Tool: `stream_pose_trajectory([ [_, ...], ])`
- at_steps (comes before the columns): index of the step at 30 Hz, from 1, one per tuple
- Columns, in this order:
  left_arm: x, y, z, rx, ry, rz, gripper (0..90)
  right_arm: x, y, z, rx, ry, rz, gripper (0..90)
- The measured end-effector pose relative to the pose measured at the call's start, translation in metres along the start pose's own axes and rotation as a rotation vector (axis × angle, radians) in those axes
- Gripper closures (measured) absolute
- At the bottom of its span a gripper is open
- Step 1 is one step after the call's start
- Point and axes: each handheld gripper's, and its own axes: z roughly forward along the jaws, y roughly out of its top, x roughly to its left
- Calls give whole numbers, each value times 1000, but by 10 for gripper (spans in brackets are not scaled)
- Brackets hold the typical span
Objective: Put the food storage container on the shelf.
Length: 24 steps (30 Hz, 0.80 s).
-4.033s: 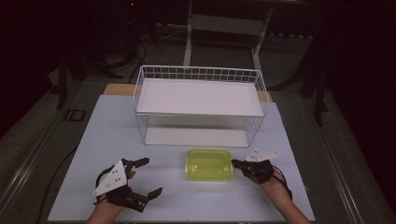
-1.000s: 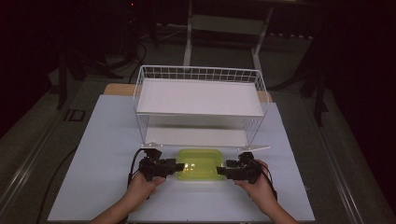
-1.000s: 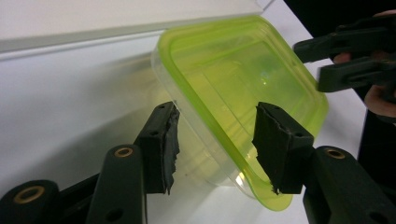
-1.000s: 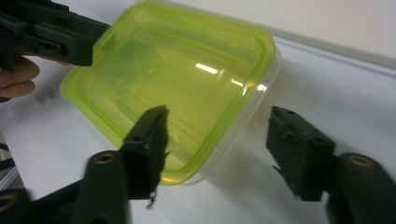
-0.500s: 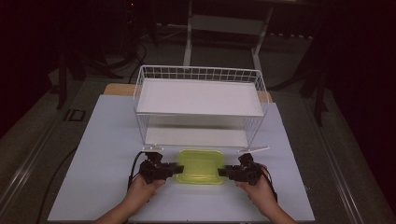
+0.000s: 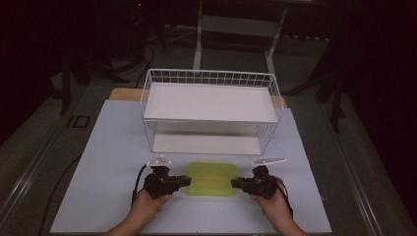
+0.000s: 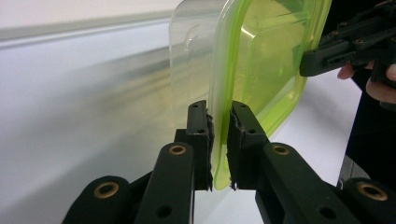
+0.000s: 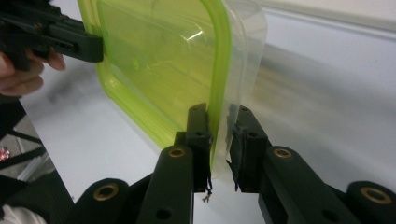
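Observation:
A clear tub with a yellow-green lid (image 6: 210, 178) lies on the white table (image 6: 108, 147), near its front edge. My left gripper (image 6: 187, 180) is at the tub's left end and my right gripper (image 6: 235, 183) at its right end. In the left gripper view my left gripper (image 7: 219, 112) has just been closing and is shut on the lid's rim (image 7: 219, 140). My right gripper (image 8: 219, 114) has likewise just been closing, and its pads press on the rim of the tub (image 8: 159, 60). Each gripper view shows the other gripper at the tub's far end.
A white wire shelf basket (image 6: 209, 103) stands behind the tub, mid-table, with an open lower level facing me. Bare white table lies to the left and right of my hands. Dark floor and stand legs surround the table.
Four seconds ago both grippers stood apart from the tub; they have moved to its two ends. Over the last second the jaws have closed on the rim, and the hands have barely moved.

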Motion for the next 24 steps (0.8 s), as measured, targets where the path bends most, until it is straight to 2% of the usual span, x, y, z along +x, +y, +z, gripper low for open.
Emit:
stream_pose_trajectory([
  [7, 2, 17, -4, -42, 18, 21, 810, 2, 17, -6, -52, -27, -17, 801],
  [14, 11, 37, 0, -98, 16, 7, 812, -4, 38, -8, -118, -46, -1, 803],
  [24, 34, 46, 19, -100, 46, -21, 813, -25, 52, 15, -120, -84, 49, 801],
])
